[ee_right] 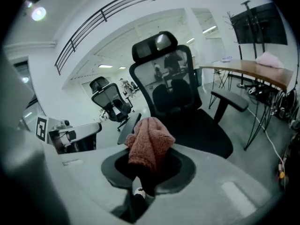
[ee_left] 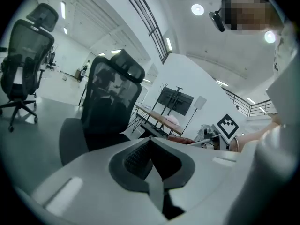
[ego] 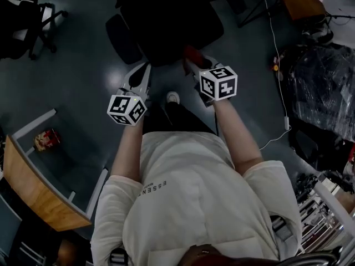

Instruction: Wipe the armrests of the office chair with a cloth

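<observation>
Risk: cloth (ee_right: 149, 144) is clenched in the right gripper (ee_right: 144, 175) fingers only by its lower end, bulk bunched loose past the tips, so a hard drag along an armrest (ee_right: 229, 99) could tug it free or let bare fingers scrape the pad, and the office chair (ee_right: 187, 116) may swivel away since the left gripper (ee_left: 151, 172), fingers pressed together on nothing, is not bracing it. Cloth sits in the air just short of the seat front, long axis along the fingers, pointing at the chair; armrests run front-to-back, front ends toward the person
</observation>
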### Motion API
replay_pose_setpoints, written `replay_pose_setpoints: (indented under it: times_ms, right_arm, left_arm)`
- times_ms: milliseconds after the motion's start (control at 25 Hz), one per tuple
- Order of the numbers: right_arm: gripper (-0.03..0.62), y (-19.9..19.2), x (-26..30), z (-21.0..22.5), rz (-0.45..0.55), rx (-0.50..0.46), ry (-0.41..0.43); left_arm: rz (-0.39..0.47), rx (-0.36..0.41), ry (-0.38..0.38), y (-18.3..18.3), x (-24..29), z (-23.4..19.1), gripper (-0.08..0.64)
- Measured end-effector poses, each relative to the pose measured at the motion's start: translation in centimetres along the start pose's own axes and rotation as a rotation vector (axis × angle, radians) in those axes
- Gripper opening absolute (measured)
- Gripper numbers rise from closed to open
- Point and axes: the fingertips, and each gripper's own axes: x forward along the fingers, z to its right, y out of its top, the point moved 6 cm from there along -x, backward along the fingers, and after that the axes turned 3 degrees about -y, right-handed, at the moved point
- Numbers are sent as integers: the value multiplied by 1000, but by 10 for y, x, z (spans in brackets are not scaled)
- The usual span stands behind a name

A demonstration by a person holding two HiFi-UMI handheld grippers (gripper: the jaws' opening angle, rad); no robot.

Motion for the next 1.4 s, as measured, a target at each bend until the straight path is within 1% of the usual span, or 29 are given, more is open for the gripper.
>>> replay_pose_setpoints:
  times_ms: [80, 160, 280, 400, 560, 720, 840, 960, 1040, 1200, 1320, 1400]
  right_arm:
    - [52, 1, -25, 19, 33, 6, -50]
    - [51, -2, -48, 41, 46, 21, -110]
    - [51, -13, -79, 77, 67, 85, -189]
    - [51, -21, -106, 109, 99, 160, -262]
    - [52, -33, -135, 149, 132, 247, -356]
    - [52, -33, -151, 192, 139, 302, -416]
    - [52, -29, -151, 227, 122, 338, -427]
    - [52, -19, -141, 266, 90, 364, -424]
    - [52, -5, -131, 292, 56, 363, -423]
    - [52, 36, -107, 338, -29, 295, -380]
    - [52, 72, -86, 369, -49, 249, -359]
    - [52, 96, -71, 383, -58, 209, -332]
  left_arm:
    - [-13, 23, -42, 4, 23, 20, 15]
    - [-44, 57, -101, 5, 49, 46, 15]
    - [-90, 108, -211, 3, 89, 87, 15]
    - [-136, 133, -300, 0, 124, 114, 15]
    - [-205, 140, -363, -11, 163, 131, 15]
    - [-261, 158, -409, -19, 210, 141, 15]
    - [-290, 157, -423, -22, 250, 145, 15]
    - [-299, 122, -416, -24, 293, 141, 15]
    - [-304, 98, -409, -22, 321, 136, 15]
    - [-290, 81, -377, -12, 370, 124, 15]
    - [-278, 41, -326, -6, 396, 111, 15]
    - [-274, 16, -281, -5, 405, 104, 15]
